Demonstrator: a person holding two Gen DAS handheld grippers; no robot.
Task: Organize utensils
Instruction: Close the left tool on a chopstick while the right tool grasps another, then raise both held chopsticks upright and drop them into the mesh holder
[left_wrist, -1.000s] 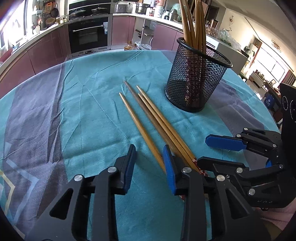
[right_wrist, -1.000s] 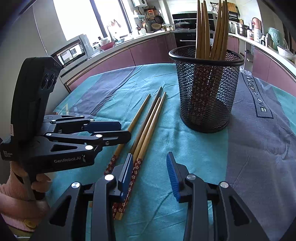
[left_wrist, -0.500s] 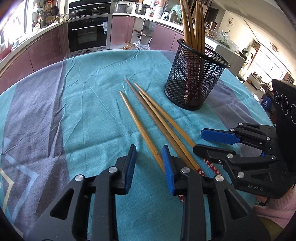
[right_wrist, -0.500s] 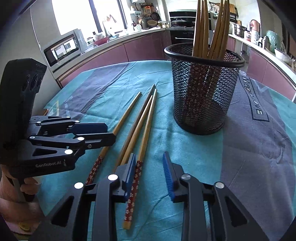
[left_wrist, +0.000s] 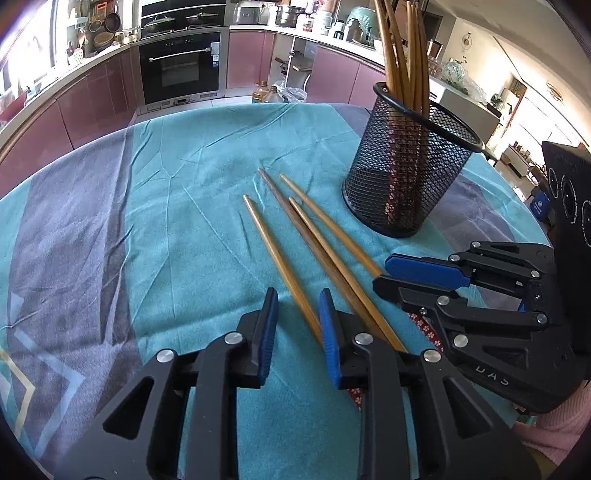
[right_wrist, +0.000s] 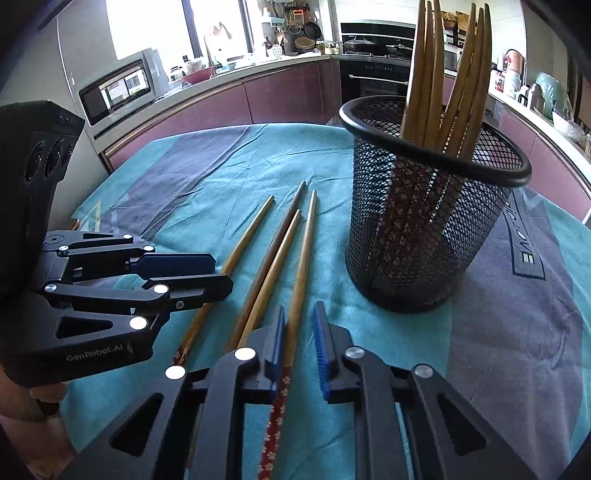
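Several wooden chopsticks with red flowered ends lie side by side on the teal cloth. My left gripper (left_wrist: 297, 314) straddles the leftmost chopstick (left_wrist: 277, 254); its jaws are closing, the stick lies by the right pad and a gap remains. My right gripper (right_wrist: 299, 328) straddles the rightmost chopstick (right_wrist: 306, 240); its jaws are closing too, the stick rests against the left pad and clear of the right one. A black mesh holder (left_wrist: 406, 177) (right_wrist: 424, 229) stands upright beyond them with several chopsticks in it. Each gripper also shows in the other's view: the right gripper (left_wrist: 384, 277), the left gripper (right_wrist: 221, 273).
The round table wears a teal and grey cloth (left_wrist: 166, 221) (right_wrist: 517, 332). Kitchen counters and an oven (left_wrist: 181, 70) curve around the far side. A pink sleeve (left_wrist: 565, 424) and a hand (right_wrist: 37, 402) hold the grippers near the front edge.
The right gripper has shifted left over the rightmost chopstick and its jaws have narrowed a lot. The left jaws have narrowed a little around the leftmost stick.
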